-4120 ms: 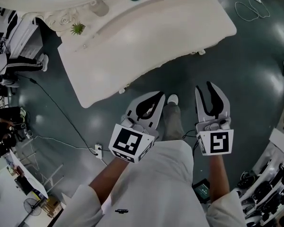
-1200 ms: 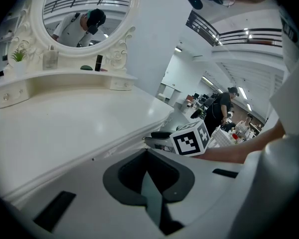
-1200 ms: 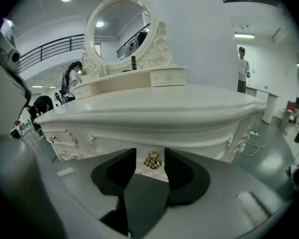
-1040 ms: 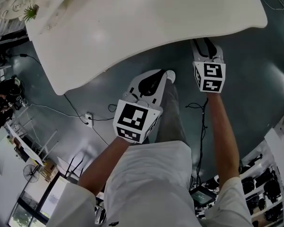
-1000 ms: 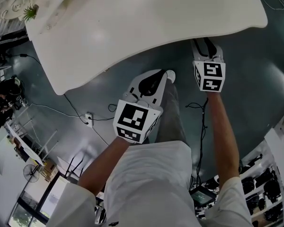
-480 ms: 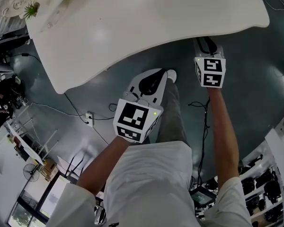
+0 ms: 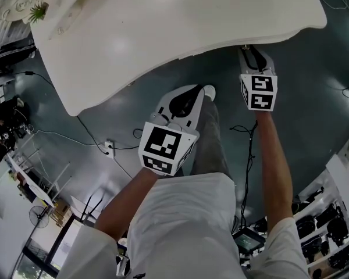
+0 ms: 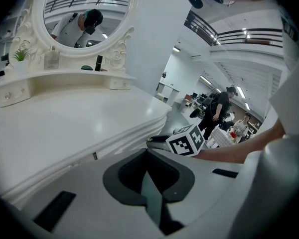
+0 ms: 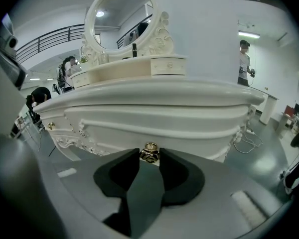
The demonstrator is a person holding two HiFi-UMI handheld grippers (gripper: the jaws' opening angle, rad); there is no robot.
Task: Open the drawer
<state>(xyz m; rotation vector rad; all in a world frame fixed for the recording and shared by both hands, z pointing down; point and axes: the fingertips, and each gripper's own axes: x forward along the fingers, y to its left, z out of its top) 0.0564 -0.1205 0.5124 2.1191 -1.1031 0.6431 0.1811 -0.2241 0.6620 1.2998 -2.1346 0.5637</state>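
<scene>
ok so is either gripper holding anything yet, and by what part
The right gripper, jaws just closing, pinches the gold drawer knob by its sides. The left gripper is shut and empty.

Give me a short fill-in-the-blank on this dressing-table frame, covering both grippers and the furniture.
The right gripper grips the round gold ____ on the front of the table.
The left gripper is ____, with nothing between its jaws.
At the table's back stands an oval ____.
Missing: knob (the jaws have just been closing on it); shut; mirror.

White moulded drawer (image 9: 204, 144), shut flush under the tabletop (image 9: 139, 91); small gold knob (image 9: 150, 154) on its front
</scene>
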